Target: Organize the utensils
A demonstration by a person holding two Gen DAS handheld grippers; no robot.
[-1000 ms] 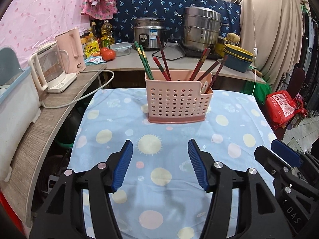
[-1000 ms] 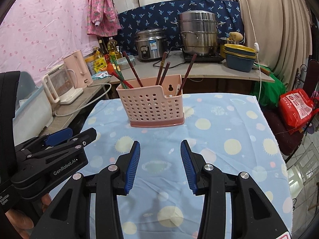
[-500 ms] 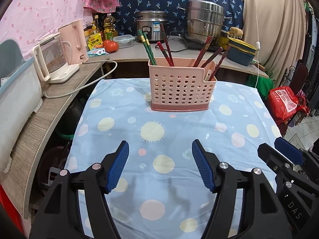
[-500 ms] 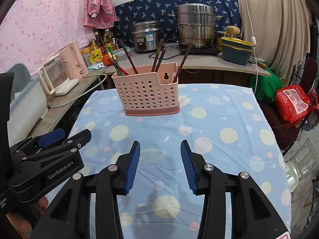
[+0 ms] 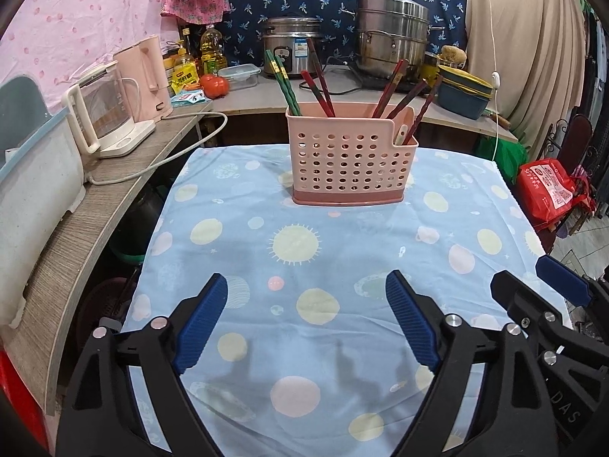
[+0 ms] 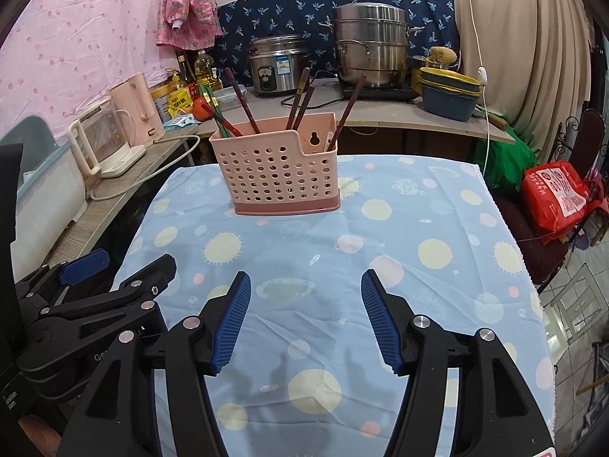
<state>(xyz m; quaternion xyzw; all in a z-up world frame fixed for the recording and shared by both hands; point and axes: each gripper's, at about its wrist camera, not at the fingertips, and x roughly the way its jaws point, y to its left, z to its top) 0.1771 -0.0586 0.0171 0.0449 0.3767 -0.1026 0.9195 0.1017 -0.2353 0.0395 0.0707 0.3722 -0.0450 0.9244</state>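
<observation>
A pink perforated utensil basket (image 5: 350,156) stands upright at the far end of the table, also in the right wrist view (image 6: 281,175). It holds green chopsticks (image 5: 283,85), several dark red chopsticks (image 5: 396,87) and a white spoon handle (image 5: 400,135). My left gripper (image 5: 306,320) is open and empty over the near part of the blue dotted tablecloth (image 5: 304,251). My right gripper (image 6: 304,320) is open and empty beside it. Each gripper shows at the edge of the other's view.
A side shelf on the left carries a glass kettle (image 5: 102,114) and a pink kettle (image 5: 146,76) with a cord. The back counter holds a rice cooker (image 5: 291,49), a steel steamer pot (image 5: 392,36), bowls (image 5: 462,93) and bottles. A red bag (image 5: 550,186) sits right of the table.
Both grippers have drawn back from the basket toward the near table edge and risen a little. The basket looks smaller and farther. Both stay open and empty.
</observation>
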